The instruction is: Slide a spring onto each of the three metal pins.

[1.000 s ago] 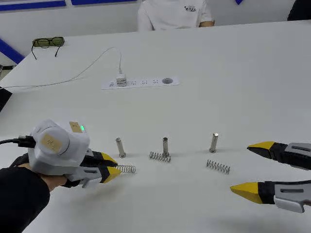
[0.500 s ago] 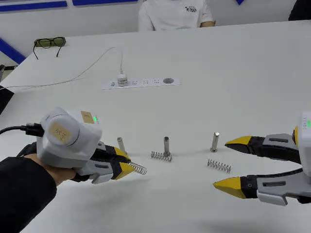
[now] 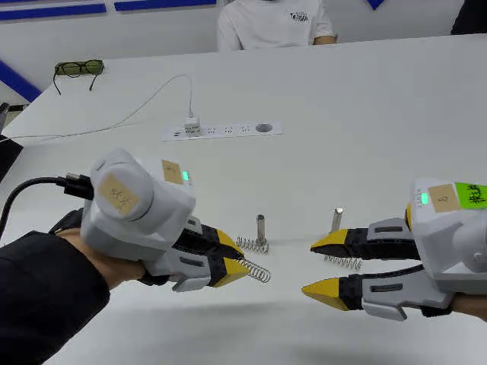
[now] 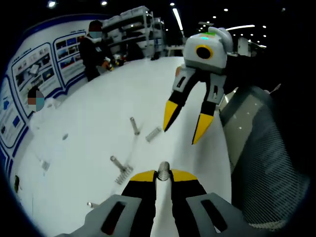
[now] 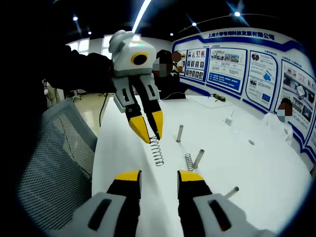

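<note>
Spring (image 3: 257, 271) juts from the clamped left gripper (image 3: 242, 260), apparently clear of the table (image 3: 342, 114), facing the wide-open, empty right gripper (image 3: 309, 268).

middle pin (image 3: 260, 228): a short silver metal pin, stood upright toward the white table's (image 3: 396, 114) near edge, coiled wire spring (image 3: 249, 245) at its foot.
right pin (image 3: 336, 220): stood right of it, second spring (image 3: 346, 263) lying just before it.
third spring (image 3: 257, 271): left-front of the middle pin, between the left gripper's (image 3: 234, 265) jaws.
white power strip (image 3: 221, 131): mid-table, behind both pins.
dark-framed glasses (image 3: 76, 68): near the far left corner.
</note>
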Demonstrator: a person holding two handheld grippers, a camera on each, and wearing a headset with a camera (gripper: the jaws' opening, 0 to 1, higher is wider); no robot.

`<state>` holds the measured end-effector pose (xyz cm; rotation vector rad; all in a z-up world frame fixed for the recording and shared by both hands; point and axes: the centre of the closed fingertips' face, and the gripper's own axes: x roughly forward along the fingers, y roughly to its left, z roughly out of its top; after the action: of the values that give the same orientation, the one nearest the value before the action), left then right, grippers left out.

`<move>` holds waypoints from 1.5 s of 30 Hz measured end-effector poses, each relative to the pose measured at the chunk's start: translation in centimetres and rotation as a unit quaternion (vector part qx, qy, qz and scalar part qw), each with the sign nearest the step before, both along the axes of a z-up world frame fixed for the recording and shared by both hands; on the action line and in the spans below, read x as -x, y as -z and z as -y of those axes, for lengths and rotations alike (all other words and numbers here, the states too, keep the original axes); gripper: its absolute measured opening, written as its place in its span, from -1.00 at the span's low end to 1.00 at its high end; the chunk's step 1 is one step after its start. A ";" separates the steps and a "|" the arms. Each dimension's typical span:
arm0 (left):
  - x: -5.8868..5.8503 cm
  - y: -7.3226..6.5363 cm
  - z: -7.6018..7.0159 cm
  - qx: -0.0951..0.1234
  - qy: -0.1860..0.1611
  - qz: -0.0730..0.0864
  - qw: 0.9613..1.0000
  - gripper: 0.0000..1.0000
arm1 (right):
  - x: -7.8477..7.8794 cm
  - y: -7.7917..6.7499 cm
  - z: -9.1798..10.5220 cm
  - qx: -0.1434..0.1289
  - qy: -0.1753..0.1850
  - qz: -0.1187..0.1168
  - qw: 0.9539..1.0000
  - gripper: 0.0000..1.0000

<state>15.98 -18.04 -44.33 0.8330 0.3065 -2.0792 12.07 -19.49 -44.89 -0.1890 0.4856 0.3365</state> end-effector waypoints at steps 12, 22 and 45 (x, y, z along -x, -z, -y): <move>3.1 -1.3 0.4 0.005 0.034 -0.014 0.999 -0.81 | -0.1 1.2 -1.1 0.022 -0.024 -0.010 0.999 -0.54; 4.2 -2.1 0.5 0.011 0.038 -0.038 0.999 -0.81 | -0.3 1.6 -1.6 0.035 -0.035 -0.012 0.999 -0.75; 4.3 -2.3 0.2 0.014 0.033 -0.039 0.999 -0.81 | -0.5 1.6 -2.6 0.009 -0.038 -0.011 0.999 -0.62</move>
<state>11.69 -18.26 -41.99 0.7552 0.2942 -2.1765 12.60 -16.86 -46.45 -0.2222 0.5038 0.4081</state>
